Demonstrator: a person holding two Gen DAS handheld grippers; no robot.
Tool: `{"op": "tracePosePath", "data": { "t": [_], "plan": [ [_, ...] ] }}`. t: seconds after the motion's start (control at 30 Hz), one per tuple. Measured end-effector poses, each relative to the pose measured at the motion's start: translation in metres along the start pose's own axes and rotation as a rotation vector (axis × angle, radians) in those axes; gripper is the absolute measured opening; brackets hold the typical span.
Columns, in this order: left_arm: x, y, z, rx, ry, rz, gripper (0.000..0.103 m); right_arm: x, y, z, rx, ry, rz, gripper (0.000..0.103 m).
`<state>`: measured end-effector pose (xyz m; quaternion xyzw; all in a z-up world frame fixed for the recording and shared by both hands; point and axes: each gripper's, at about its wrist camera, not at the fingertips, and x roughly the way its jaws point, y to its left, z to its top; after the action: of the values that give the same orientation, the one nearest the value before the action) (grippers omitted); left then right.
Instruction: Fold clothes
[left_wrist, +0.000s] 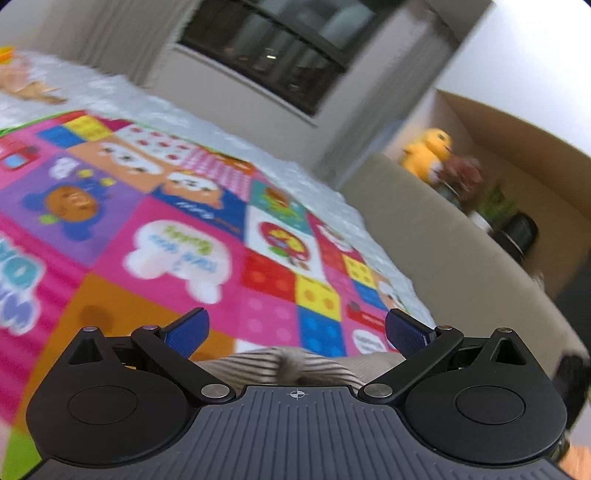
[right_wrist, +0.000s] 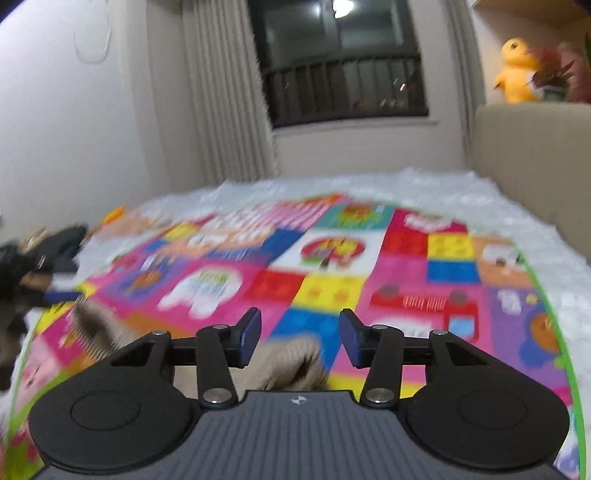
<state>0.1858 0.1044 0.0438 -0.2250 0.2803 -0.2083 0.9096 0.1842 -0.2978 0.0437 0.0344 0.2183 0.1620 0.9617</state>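
Observation:
A beige ribbed knit garment (left_wrist: 284, 363) lies on a bright patchwork play mat (left_wrist: 155, 206) spread over the bed. My left gripper (left_wrist: 297, 334) is open wide just above the garment's near edge, with nothing between its blue pads (left_wrist: 188, 332). In the right wrist view the same garment (right_wrist: 291, 356) lies rumpled under and to the left of my right gripper (right_wrist: 299, 338). That gripper's jaws stand partly apart and its pads (right_wrist: 247, 336) touch no cloth. The mat (right_wrist: 406, 258) stretches ahead of it.
A white fluffy cover (left_wrist: 110, 88) lies under the mat. A beige padded headboard (left_wrist: 424, 229) borders the bed, with a yellow plush toy (left_wrist: 428, 155) and plants behind it. A blurred dark shape (right_wrist: 44, 266) sits at the mat's left edge. A peach-coloured item (left_wrist: 29, 88) lies far off.

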Motion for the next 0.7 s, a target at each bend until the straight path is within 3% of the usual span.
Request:
{"op": "tracePosePath", "data": {
  "t": [0.07,0.2,0.33,0.4,0.53,0.7],
  "plan": [
    [0.011,-0.005,-0.008,0.040,0.037,0.000,0.103,0.024,-0.001,-0.005,-0.021,0.036,-0.020,0.047],
    [0.019,0.000,-0.035,0.126,0.166,0.058,0.100,0.050,-0.005,-0.036,-0.015,0.202,-0.035,0.040],
    [0.005,0.017,-0.068,0.239,0.335,0.148,0.100,0.027,-0.015,-0.069,0.000,0.333,-0.011,0.040],
    [-0.009,0.027,-0.076,0.252,0.373,0.184,0.100,0.006,-0.023,-0.072,0.065,0.339,0.017,0.041],
    [-0.032,0.037,-0.063,0.094,0.316,0.119,0.102,-0.015,-0.040,-0.061,0.210,0.282,0.083,0.060],
    [-0.011,0.038,-0.049,-0.120,0.261,0.014,0.103,0.009,-0.033,-0.058,0.231,0.255,0.117,0.064]
  ]
}}
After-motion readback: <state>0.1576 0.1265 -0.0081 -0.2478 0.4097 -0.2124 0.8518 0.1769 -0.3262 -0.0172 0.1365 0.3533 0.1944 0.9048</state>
